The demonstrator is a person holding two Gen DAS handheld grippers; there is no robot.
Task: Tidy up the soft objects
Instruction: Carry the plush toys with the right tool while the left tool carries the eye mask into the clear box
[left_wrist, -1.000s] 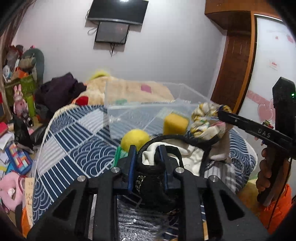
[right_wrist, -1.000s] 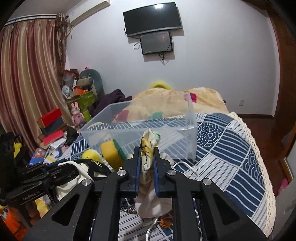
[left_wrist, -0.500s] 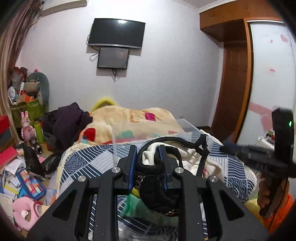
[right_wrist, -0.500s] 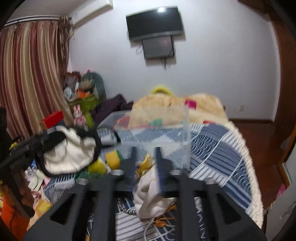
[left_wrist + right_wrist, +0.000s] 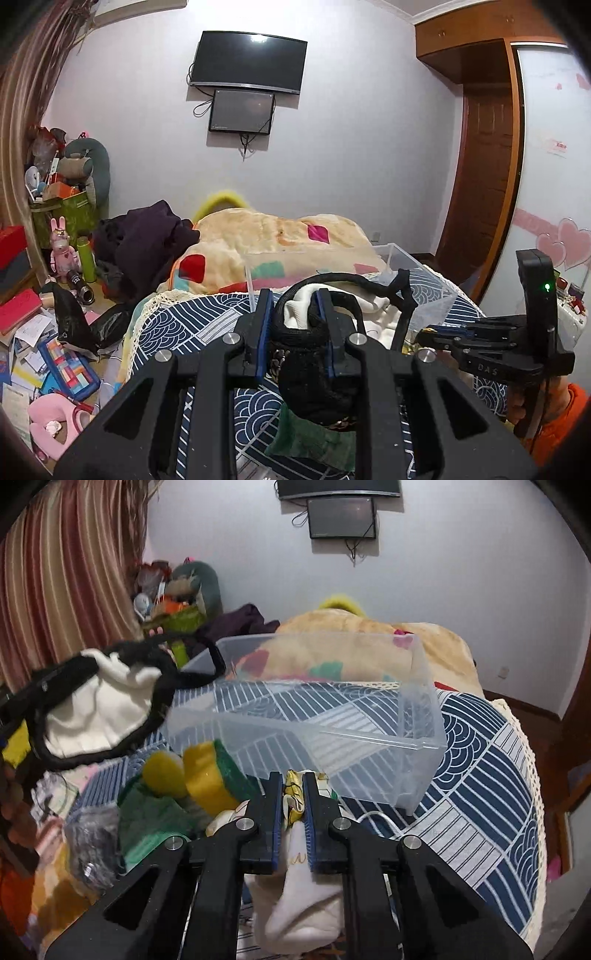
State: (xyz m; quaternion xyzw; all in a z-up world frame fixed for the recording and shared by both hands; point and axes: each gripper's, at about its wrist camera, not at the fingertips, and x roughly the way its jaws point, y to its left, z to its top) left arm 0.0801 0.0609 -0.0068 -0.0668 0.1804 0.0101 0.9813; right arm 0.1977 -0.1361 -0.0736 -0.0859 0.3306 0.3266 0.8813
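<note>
My left gripper (image 5: 295, 306) is shut on a black-and-white fuzzy cloth (image 5: 314, 354) and holds it raised above the bed. The same cloth (image 5: 99, 709) hangs left of the clear plastic bin (image 5: 417, 716) in the right wrist view. My right gripper (image 5: 293, 794) is shut on a yellow-patterned cloth (image 5: 291, 797), low by the bin's near side, with a white sock-like piece (image 5: 306, 904) hanging below it. The bin (image 5: 421, 273) looks empty. A yellow-green sponge (image 5: 210, 775) and a yellow ball (image 5: 162, 771) lie beside it.
A green cloth (image 5: 147, 819) and a grey fuzzy item (image 5: 92, 845) lie on the blue patterned bedspread (image 5: 480, 794). A beige blanket (image 5: 280, 240) and dark clothes (image 5: 144, 240) lie behind the bin. The floor at left (image 5: 44, 362) is cluttered.
My left gripper lifted the black-and-white cloth up off the bed. My right gripper stayed low near the bin, tilted down and still shut on the patterned cloth.
</note>
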